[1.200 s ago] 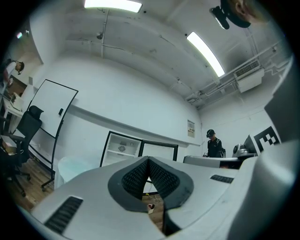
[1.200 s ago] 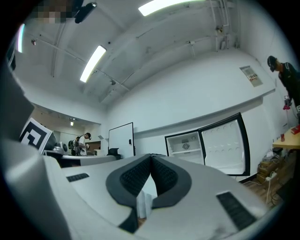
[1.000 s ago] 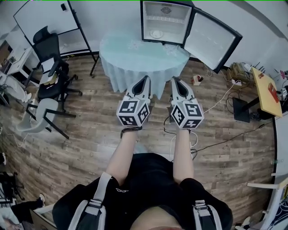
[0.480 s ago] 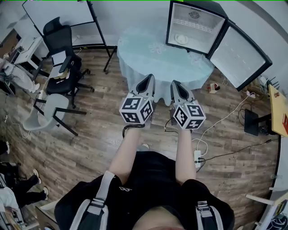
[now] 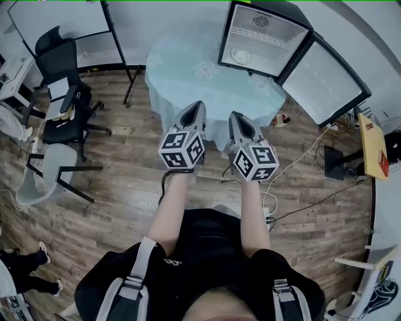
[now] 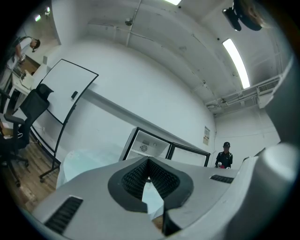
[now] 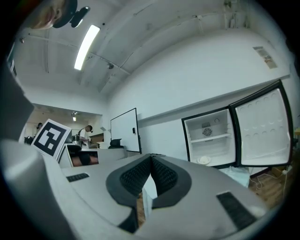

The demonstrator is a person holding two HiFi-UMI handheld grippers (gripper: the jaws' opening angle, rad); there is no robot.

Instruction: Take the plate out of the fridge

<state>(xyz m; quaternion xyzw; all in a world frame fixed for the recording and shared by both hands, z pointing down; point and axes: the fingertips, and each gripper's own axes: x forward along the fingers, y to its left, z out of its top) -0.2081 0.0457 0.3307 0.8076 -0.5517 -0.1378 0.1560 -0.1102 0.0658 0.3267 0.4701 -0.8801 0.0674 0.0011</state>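
- Plate [image 5: 240,56] lies inside the fridge [image 5: 263,37], on the floor of the compartment below the single wire shelf; it is white and nothing touches it.
- Fridge is small, black outside and white inside, and stands at the far side of the tabletop [image 5: 188,78]. Its door [image 5: 322,81] is swung wide open to the right.
- Tabletop is round and covered by a pale blue cloth that hangs down over its edge.
- Left gripper [image 5: 196,105] is held in front of the person's body, over the near edge of the tabletop, pointing toward the fridge and well apart from it. In the left gripper view its fingers [image 6: 133,178] meet at the tips with nothing between them.
- Right gripper [image 5: 235,116] is just beside the left one at about the same height, also aimed at the fridge. In the right gripper view its fingers [image 7: 164,176] are together at the tips and empty, and the plate shows past them in the open fridge.
- Floor [image 5: 125,194] is wood plank; cables [image 5: 313,200] run across it on the right.
- Black chair [image 5: 59,69] and grey chair [image 5: 44,169] stand at the left, near a whiteboard [image 5: 56,19] on a stand.
- Yellow desk [image 5: 374,138] is at the right edge.
- Person [image 6: 225,157] in dark clothes and a cap stands in the background of the left gripper view, right of the fridge.
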